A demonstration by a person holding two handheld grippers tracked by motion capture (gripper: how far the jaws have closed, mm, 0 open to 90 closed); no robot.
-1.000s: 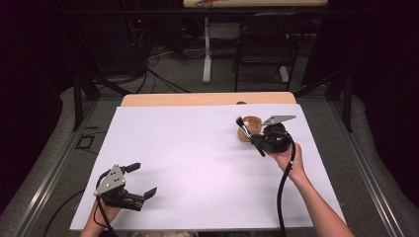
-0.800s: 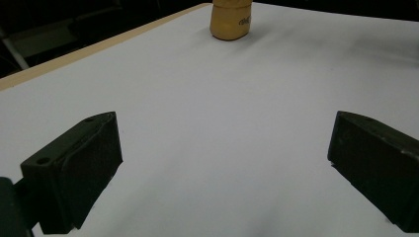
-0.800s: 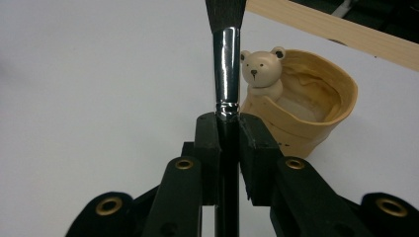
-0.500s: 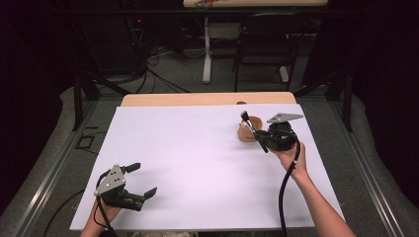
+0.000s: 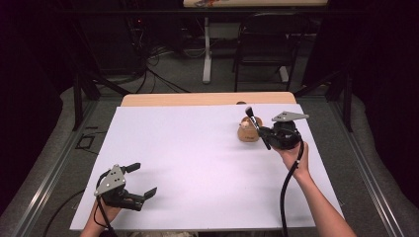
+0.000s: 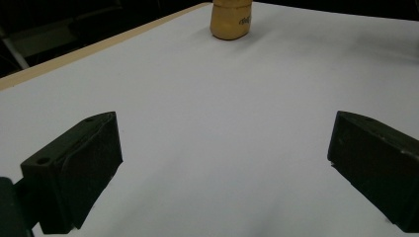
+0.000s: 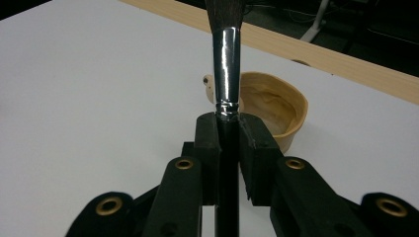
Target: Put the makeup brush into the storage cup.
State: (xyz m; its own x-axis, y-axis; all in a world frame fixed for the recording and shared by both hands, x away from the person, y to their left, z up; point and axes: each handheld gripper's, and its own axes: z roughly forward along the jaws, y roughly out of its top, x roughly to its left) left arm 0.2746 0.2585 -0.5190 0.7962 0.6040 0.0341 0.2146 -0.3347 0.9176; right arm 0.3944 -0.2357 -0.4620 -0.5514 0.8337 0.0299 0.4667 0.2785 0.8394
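Foreground, lower left of the high view: left gripper (image 5: 141,180) rests low over the white table cover (image 5: 197,168), jaws spread wide with nothing between them. Its own view confirms the gap, bare sheet between the two black jaws, and the tan wooden bowl (image 6: 230,19) standing far off at the top centre of that frame.

Middle right of the high view: right gripper (image 5: 264,137) is held in a hand (image 5: 295,155) close beside the bowl (image 5: 248,131). Its jaws are pressed onto the black handle of a makeup brush (image 7: 226,64), pinching it just below the silver ferrule. The brush stands roughly upright and tilted toward the upper left, bristles uppermost, clear of the table.

Beyond it in the right gripper view, the bowl (image 7: 269,106) sits just behind and to the right of the brush, open side up; a small pale piece shows at its left rim, identity not determinable.

Assessment: the brush is carried beside the bowl. The next move likely calls for shifting it over the rim and lowering it before the jaws part.
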